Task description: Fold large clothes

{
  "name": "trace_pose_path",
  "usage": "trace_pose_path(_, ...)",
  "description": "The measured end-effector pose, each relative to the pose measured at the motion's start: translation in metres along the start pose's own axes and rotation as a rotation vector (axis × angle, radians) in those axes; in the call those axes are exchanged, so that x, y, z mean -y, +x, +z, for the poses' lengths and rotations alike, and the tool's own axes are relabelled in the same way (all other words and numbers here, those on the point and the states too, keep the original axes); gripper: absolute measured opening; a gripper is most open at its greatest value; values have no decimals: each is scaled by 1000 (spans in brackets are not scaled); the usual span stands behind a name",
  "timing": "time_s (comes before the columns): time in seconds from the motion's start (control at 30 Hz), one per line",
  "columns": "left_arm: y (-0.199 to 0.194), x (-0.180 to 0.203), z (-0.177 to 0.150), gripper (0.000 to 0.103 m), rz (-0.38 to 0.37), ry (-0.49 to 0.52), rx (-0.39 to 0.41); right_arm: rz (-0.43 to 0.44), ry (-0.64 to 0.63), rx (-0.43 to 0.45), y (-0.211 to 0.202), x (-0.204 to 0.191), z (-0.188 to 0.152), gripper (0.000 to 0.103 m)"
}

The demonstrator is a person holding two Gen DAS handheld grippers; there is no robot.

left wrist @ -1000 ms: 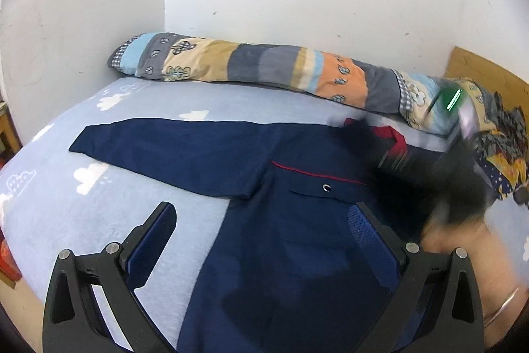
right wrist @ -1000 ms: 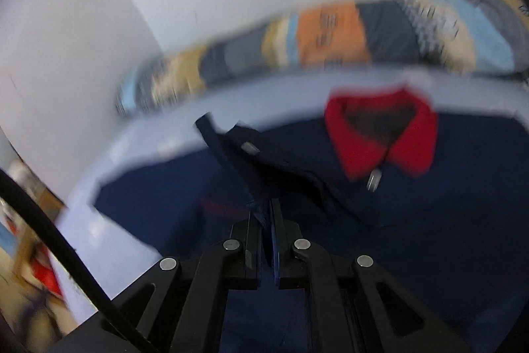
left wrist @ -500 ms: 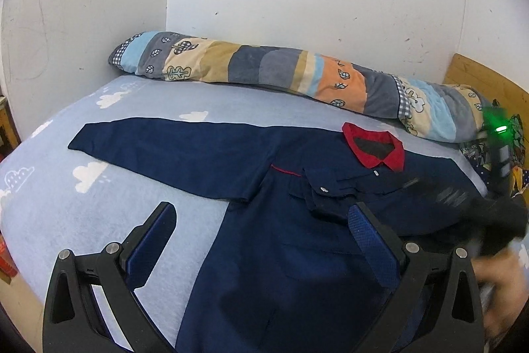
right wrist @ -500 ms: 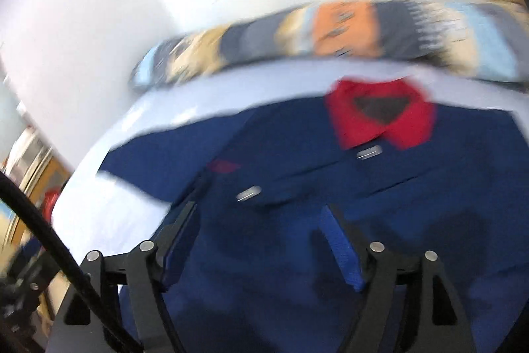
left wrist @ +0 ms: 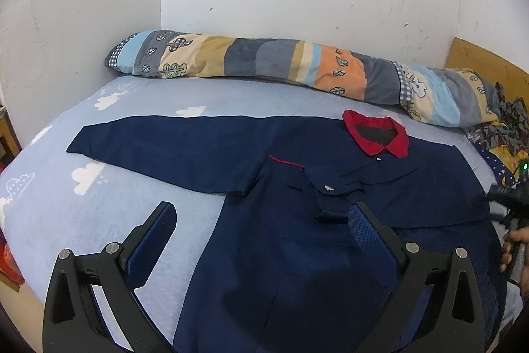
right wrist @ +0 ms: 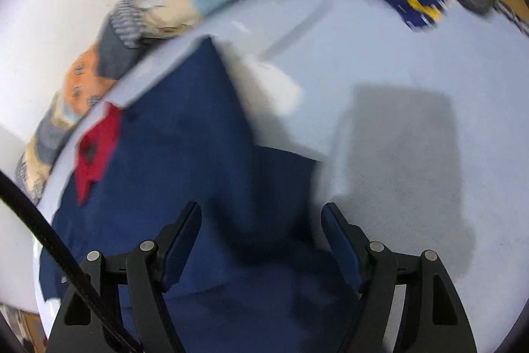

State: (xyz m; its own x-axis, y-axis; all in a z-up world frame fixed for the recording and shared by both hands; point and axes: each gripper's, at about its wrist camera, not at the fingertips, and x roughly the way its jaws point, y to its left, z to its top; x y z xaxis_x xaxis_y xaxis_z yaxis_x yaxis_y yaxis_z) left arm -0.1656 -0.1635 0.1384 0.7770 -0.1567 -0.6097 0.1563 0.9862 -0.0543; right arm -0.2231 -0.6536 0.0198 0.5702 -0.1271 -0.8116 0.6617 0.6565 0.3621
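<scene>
One navy jacket is laid front-up on the bed, its red collar towards the bolster. The fold is judged to be at an early stage: one sleeve is already laid across the chest, ending just beside the pocket snap, while the other sleeve is still spread out flat over the sheet. That sleeve, and the doubling of the body, are left to be done. Two tongs are counted. The left tongs are held wide above the hem with nothing between the pads. The right tongs are likewise spread wide and empty, over the jacket's edge; that view is blurred. One heap of patterned cloth is seen at the headboard.
</scene>
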Motion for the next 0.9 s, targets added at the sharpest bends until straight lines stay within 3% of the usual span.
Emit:
trace_pose_path(0.2,2,-6,0,103,2,-11,-11,-64,-301,127,-21,-90,-26,84)
trace_pose_path(0.33,3,-12,1,103,7,-20,-17,-253,-537,167,-10,-134,-55,84)
trace_pose_path(0.4,2,-17,1,103,6,-36,-19,-321,-554,190,-18,-136,-53,84)
trace_pose_path(0.53,-1,-26,0,103,0,-68,-19,-371,-418,241,-45,-104,-23,84)
trace_pose_path(0.6,-1,-27,1,103,-4,-80,-18,-304,-352,277,-66,-90,-13,84)
trace_pose_path(0.7,-1,-24,0,103,-13,-73,-20,-11,-281,282,-86,-80,-3,84)
trace_pose_path(0.83,0,-13,-2,103,-2,-24,-20,290,-259,173,-59,-87,-7,84)
trace_pose_path(0.9,1,-10,-3,103,11,-3,-16,313,-258,111,-36,-89,-10,83)
